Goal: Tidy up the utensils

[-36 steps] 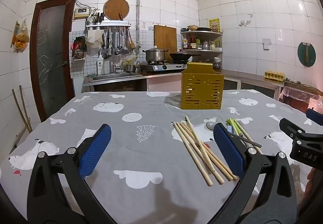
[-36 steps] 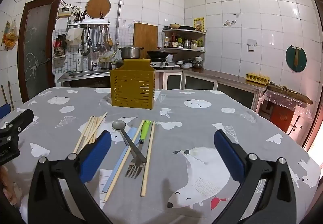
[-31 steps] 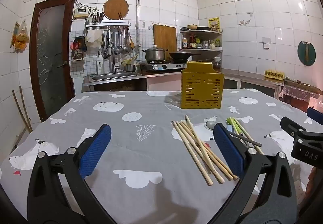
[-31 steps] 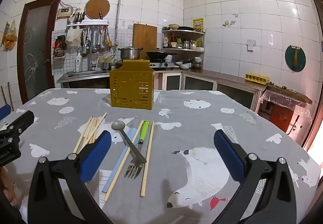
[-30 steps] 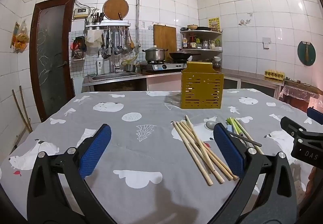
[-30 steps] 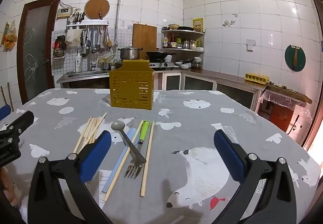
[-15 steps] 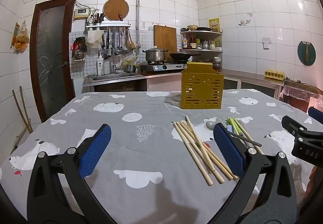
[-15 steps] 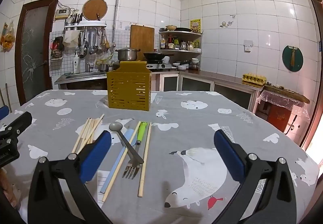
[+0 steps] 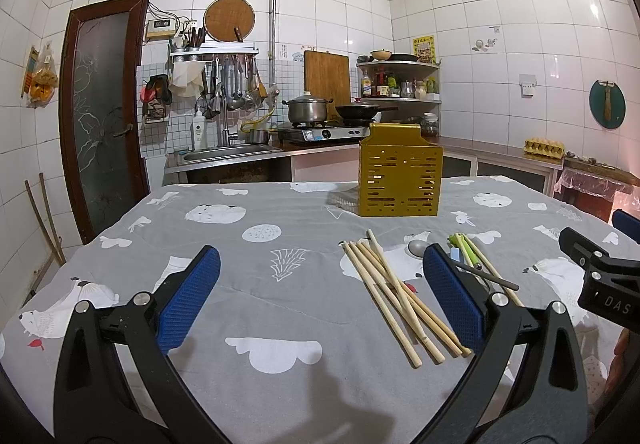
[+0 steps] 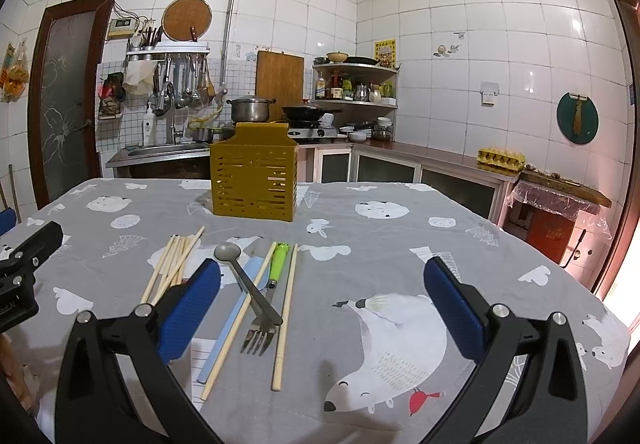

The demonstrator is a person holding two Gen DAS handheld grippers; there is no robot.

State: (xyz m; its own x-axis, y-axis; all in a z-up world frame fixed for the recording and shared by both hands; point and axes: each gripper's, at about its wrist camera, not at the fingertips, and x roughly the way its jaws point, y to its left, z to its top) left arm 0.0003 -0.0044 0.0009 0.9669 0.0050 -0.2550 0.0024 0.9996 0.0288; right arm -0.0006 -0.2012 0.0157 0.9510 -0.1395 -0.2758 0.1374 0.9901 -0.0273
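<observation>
Both grippers, left gripper (image 9: 320, 298) and right gripper (image 10: 322, 300), jaws wide and empty; I'd pinch the chopstick bundle (image 9: 394, 294) mid-frame at its centre, then tip it into the yellow slotted holder (image 9: 400, 179).

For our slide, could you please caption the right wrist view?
Open right claw above spoon, fork and chopsticks before yellow holder.

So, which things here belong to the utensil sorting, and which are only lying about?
Job: chopsticks, spoon, fork, yellow holder, both open tools.
Lying about: pot, pan, egg carton, cutting board.
</observation>
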